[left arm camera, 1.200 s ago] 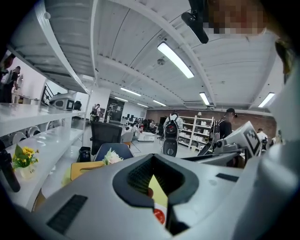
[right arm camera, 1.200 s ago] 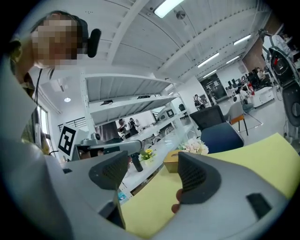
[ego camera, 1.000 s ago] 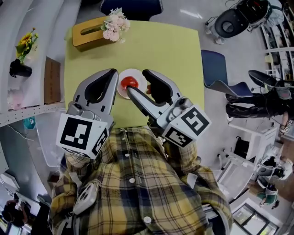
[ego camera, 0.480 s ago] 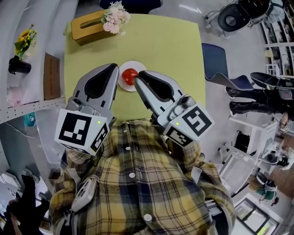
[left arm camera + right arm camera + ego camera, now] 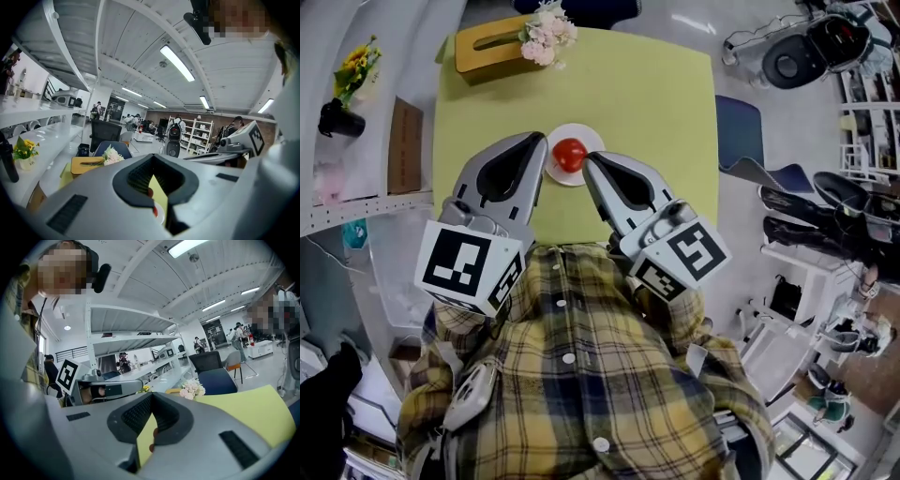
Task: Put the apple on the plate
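A yellow table [image 5: 656, 122] lies mostly bare beyond the tongs, with a wooden box [image 5: 487, 45] and flowers [image 5: 548, 33] at its far edge. The left tongs [image 5: 538, 142] are closed and the right tongs [image 5: 589, 161] have just snapped shut, empty. Their tips flank the white plate [image 5: 592, 136], where the apple [image 5: 569, 153] sits.

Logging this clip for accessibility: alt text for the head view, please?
A red apple sits on a white plate on a yellow table. The left gripper and right gripper, its fingers just closed empty, point toward it, both shut.
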Demonstrator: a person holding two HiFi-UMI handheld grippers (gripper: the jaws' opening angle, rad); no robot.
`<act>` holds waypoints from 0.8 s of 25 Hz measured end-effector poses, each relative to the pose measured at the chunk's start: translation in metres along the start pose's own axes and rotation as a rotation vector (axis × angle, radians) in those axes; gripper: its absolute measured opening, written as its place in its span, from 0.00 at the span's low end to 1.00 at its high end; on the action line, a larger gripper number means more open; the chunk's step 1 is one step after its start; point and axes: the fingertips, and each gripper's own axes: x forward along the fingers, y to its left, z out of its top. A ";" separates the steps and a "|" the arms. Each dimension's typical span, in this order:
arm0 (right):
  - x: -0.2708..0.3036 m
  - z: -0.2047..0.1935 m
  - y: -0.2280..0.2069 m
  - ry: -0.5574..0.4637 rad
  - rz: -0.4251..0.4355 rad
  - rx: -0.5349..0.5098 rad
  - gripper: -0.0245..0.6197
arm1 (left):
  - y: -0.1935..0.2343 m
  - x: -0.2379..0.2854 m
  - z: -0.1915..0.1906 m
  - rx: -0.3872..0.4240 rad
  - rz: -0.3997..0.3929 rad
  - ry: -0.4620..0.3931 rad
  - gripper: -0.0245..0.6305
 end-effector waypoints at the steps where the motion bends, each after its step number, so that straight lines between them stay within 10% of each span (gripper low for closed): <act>1: -0.006 0.002 -0.005 0.002 0.000 0.003 0.03 | -0.007 0.004 0.001 0.001 0.001 0.004 0.05; 20: 0.009 -0.015 -0.005 0.070 -0.024 -0.007 0.03 | 0.010 0.000 -0.011 -0.011 -0.005 0.029 0.05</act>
